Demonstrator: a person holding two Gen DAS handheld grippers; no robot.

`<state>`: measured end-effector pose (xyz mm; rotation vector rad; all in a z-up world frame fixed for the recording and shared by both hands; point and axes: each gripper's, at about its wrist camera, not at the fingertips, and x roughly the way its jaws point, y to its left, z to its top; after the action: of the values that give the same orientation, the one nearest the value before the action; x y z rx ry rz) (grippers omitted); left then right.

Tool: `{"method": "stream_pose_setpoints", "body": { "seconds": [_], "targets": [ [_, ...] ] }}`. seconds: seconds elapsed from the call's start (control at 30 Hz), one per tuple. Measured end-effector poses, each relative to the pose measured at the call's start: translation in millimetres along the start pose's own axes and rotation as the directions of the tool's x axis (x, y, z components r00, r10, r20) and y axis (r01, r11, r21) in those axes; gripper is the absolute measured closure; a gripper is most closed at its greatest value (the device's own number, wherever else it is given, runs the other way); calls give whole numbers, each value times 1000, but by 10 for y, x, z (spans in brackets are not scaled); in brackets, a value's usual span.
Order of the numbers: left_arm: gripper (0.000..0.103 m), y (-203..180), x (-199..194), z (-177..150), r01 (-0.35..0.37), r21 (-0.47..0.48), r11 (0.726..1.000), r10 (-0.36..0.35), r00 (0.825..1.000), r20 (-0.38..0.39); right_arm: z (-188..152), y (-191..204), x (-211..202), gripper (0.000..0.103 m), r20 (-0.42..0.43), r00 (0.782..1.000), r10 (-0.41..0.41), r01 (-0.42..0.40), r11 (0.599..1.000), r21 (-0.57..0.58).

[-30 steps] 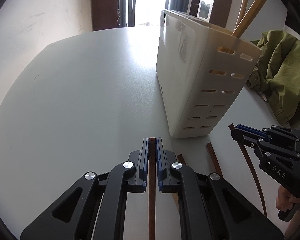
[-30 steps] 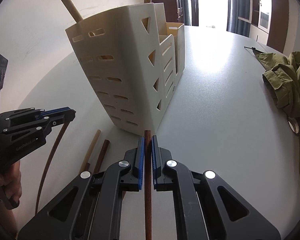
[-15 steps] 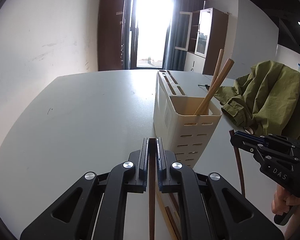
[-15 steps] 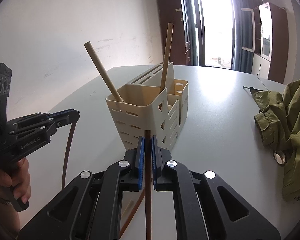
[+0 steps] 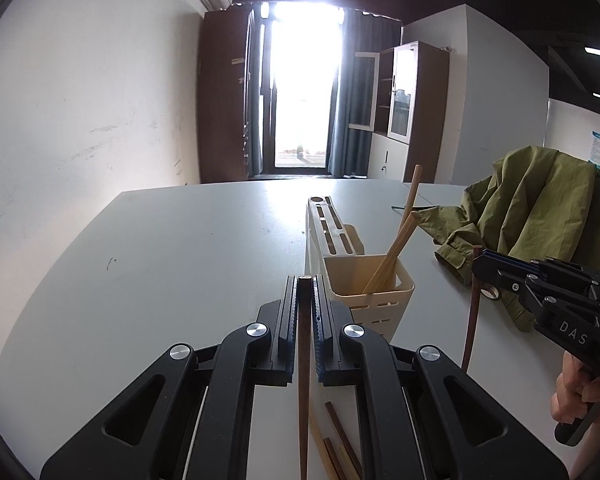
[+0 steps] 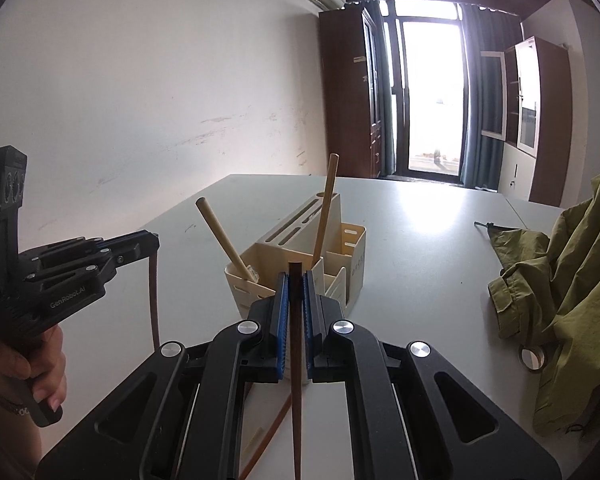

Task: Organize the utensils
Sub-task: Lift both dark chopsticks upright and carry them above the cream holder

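My left gripper (image 5: 304,280) is shut on a dark brown chopstick (image 5: 303,380) that hangs down between its pads. My right gripper (image 6: 295,276) is shut on another dark brown chopstick (image 6: 296,380). Both are raised above the white table, just short of the cream utensil holder (image 5: 366,292) (image 6: 352,252), which has two light wooden sticks (image 5: 388,260) (image 6: 324,216) standing in it. The right gripper (image 5: 484,262) shows at the right in the left wrist view, the left gripper (image 6: 152,238) at the left in the right wrist view. Several loose chopsticks (image 5: 340,444) lie on the table below.
A green jacket (image 5: 540,208) (image 6: 572,288) lies heaped on the table to the right of the holder. A roll of tape (image 6: 532,358) sits by its edge. A white wall runs along the table's left side.
Both grippers have risen with their chopsticks and tilted up, so the holder now sits lower and farther off in both views, with its open top showing.
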<state>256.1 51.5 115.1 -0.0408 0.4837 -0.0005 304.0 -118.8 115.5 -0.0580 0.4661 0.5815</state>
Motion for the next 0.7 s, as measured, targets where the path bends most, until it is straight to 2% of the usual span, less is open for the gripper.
{"method": "stream_pose_setpoints", "body": {
  "seconds": [0.3,0.7],
  "targets": [
    [97,-83,-211,192,-1,27,1000,-1,996,85,154,-18,-122,95,71,997,18,-17,1000,-4],
    [97,-190,-344,433,33,48,998,-42,981,187,461,-80,-172,95,189,978,83,-86,996,8]
  ]
}}
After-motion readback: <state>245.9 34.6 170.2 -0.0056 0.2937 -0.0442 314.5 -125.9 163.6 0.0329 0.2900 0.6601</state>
